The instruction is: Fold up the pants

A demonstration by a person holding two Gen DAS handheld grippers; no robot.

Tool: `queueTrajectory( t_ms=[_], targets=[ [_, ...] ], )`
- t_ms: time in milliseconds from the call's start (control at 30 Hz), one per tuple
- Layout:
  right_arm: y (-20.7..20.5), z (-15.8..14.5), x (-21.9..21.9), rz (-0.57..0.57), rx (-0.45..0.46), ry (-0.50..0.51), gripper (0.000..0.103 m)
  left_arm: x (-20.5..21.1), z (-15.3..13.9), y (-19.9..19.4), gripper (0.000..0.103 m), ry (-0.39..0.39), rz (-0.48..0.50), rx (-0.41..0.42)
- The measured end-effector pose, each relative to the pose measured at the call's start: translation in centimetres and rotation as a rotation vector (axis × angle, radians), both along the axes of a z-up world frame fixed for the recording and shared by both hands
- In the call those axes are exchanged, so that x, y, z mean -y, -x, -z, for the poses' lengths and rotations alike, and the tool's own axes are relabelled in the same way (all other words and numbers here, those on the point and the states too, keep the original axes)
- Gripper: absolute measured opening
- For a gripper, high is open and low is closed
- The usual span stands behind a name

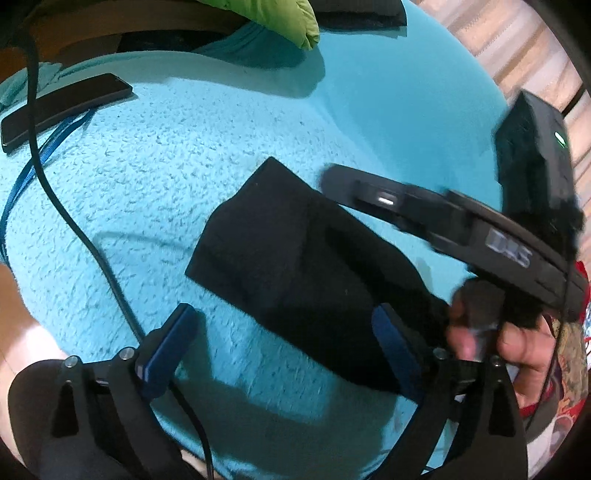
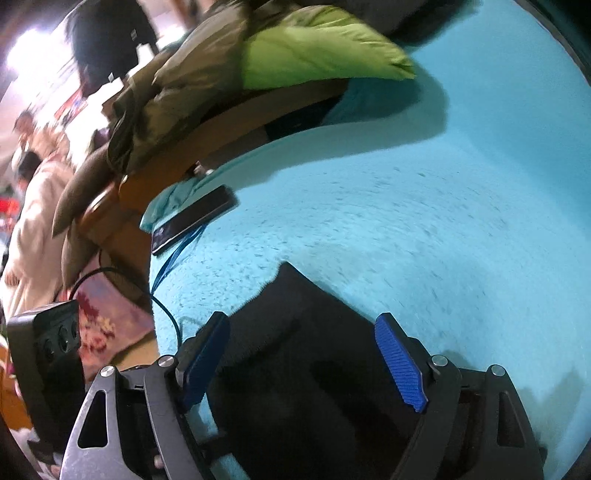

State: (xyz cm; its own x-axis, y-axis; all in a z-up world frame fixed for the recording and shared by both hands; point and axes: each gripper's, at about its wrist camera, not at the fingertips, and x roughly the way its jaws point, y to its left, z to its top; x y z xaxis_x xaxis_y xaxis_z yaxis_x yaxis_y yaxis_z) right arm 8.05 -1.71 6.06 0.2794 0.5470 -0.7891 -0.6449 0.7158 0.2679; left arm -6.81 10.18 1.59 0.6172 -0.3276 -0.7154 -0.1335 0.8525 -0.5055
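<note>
A: The pants (image 1: pixel 295 258) lay as a compact black bundle on the turquoise blanket (image 1: pixel 184 155), already folded down to a small rectangle by the look of it. How would you have handled the step from there?

B: Judging from that alone, I'd say the fold was close to done and what remained was tidying: squaring the edges and pressing the bundle flat without dragging the fuzzy blanket with it. Soft knit cloth tends to creep, so a low, level approach seemed wiser than a steep pinch.

A: And the grippers?

B: Nearest, the left gripper (image 1: pixel 280 347) had its jaws spread wide with nothing between the pads. The near right end of the bundle reached up to its right finger (image 1: pixel 395 347); its left finger (image 1: pixel 170 343) sat over bare blanket. The right gripper (image 2: pixel 306 354) was likewise spread apart and holding nothing, with the pants (image 2: pixel 314 350) lying below and between its blue pads, their far corner pointing away past the fingertips.

A: Was either one touching the cloth?

B: I couldn't tell. In the left wrist view the other hand (image 1: pixel 491 332) and its gripper were blurred at the right.

A: Farther off?

B: A dark phone (image 1: pixel 62 110) far left, a black cable (image 1: pixel 74 206) trailing near it, and a green cushion (image 1: pixel 295 18) at the far edge.
</note>
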Motion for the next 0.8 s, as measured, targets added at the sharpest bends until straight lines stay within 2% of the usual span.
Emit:
queueTrajectory(
  t_ms=[67,200,233,267,300,333,367,400,433,467,633,800],
  targets=[
    [-0.9,0.8,-1.3,-0.025,-0.01,0.021,0.083,0.1,0.1,-0.3,0.103,0.01,0.002,0.007],
    [-3.0,3.1,-3.1,-0.035,-0.049,0.056,0.082,0.5,0.4,-1.3,0.103,-0.013,0.015,0.042],
    [-3.2,3.7,-3.3,-0.043,-0.078,0.048,0.079,0.5,0.5,-1.5,0.103,-0.016,0.02,0.051],
    [-3.4,4.3,-3.4,-0.052,-0.109,0.043,0.07,0.5,0.6,-1.6,0.103,-0.014,0.03,0.067],
    [-3.5,5.1,-3.4,-0.041,-0.128,0.061,0.044,0.3,0.7,-1.6,0.102,-0.005,0.035,0.09],
    [-3.5,5.0,-3.2,-0.028,-0.108,0.051,0.035,0.2,0.8,-1.6,0.099,0.006,0.035,0.106],
    [-3.6,4.9,-3.0,-0.024,-0.111,0.032,0.032,0.0,0.8,-1.6,0.082,0.024,0.035,0.121],
    [-3.6,4.5,-2.5,-0.014,-0.127,-0.007,0.023,-0.1,0.6,-1.6,0.055,0.034,0.039,0.125],
    [-3.4,4.0,-2.0,-0.005,-0.129,-0.039,0.016,-0.1,0.4,-1.6,0.043,0.025,0.046,0.127],
    [-3.2,3.4,-1.5,0.005,-0.121,-0.069,0.016,-0.1,0.0,-1.6,0.027,0.006,0.056,0.134],
    [-0.9,-2.2,2.7,0.029,-0.016,-0.207,0.013,1.3,-4.4,-0.1,0.023,-0.021,0.142,0.257],
    [2.3,-7.5,10.4,0.114,0.09,-0.296,0.01,7.4,-8.4,1.5,0.023,-0.062,0.328,0.376]
  ],
)
